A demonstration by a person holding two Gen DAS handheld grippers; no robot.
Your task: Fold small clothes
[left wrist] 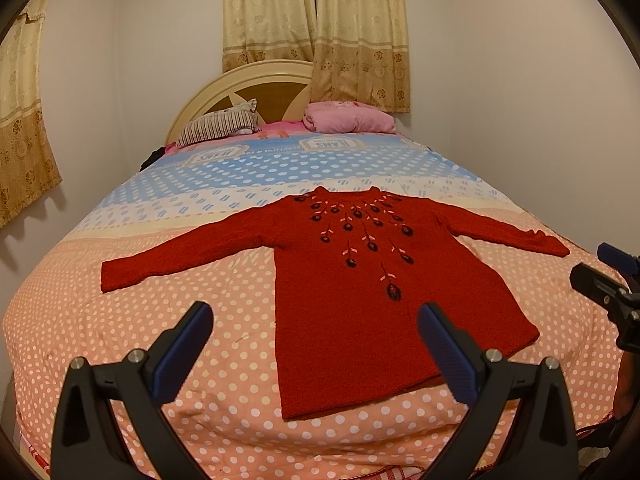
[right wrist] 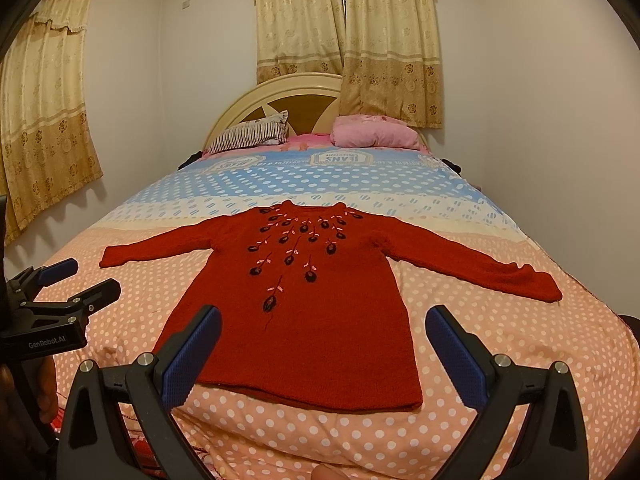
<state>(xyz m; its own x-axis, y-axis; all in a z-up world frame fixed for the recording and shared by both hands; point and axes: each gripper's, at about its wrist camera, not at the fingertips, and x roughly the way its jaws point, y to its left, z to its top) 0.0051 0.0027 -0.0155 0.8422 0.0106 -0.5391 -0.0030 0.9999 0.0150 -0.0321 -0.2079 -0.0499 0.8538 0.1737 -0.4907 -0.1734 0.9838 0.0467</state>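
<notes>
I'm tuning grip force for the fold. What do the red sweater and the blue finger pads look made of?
Red sweater: apparently a knitted yarn, matte and nubbly, with embroidered dark flowers on the chest. Pads on each tool: probably rubber or a soft plastic, judging by the fine grid texture and dull sheen; the frames can't settle which.

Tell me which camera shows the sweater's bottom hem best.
The right wrist view: the red sweater shows its hem nearly whole, between the open right gripper fingers. In the left wrist view, a finger covers part.
</notes>
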